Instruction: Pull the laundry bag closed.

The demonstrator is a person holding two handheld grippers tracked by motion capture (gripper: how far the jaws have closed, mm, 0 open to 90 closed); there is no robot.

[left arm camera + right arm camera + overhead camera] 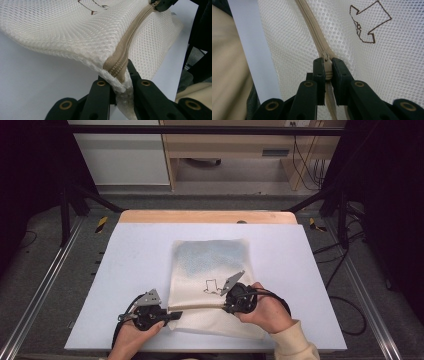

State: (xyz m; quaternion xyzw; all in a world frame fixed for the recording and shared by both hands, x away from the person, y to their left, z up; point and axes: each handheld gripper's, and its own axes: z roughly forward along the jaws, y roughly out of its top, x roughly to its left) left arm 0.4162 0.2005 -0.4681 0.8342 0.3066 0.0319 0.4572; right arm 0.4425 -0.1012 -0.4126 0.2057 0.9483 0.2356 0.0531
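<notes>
On the near half of the white table (130, 245), a cream mesh laundry bag (212, 265) is laid flat, and everything else can be placed against it. A beige zipper (197, 306) is seen running across the bag's near end, between the two grippers. At the bag's near left corner, the left gripper (167, 315) is held in the person's left hand (131, 336), and in the left gripper view (119, 82) its black jaws are clamped on the end of the zipper tape (125, 47), with the mesh corner bunched between them and lifted off the table. Toward the bag's right side, the right gripper (226, 306) is held in the person's right hand (267, 312), whose cream sleeve (295, 345) is seen past the bag's near right corner. In the right gripper view (327, 67) its jaws are closed on the zipper pull (327, 66), with the closed zipper (312, 27) stretching away beyond the jaws over the mesh. A brown outline drawing (212, 286) is stitched on the bag just beyond the zipper, beside the right gripper, and is shown in the right gripper view (368, 23) to the right of the zipper line. A faint bluish patch (212, 254) is visible through the mesh in the bag's far half. A strip of wooden edge (205, 216) is seen at the table's far side, well beyond the bag.
</notes>
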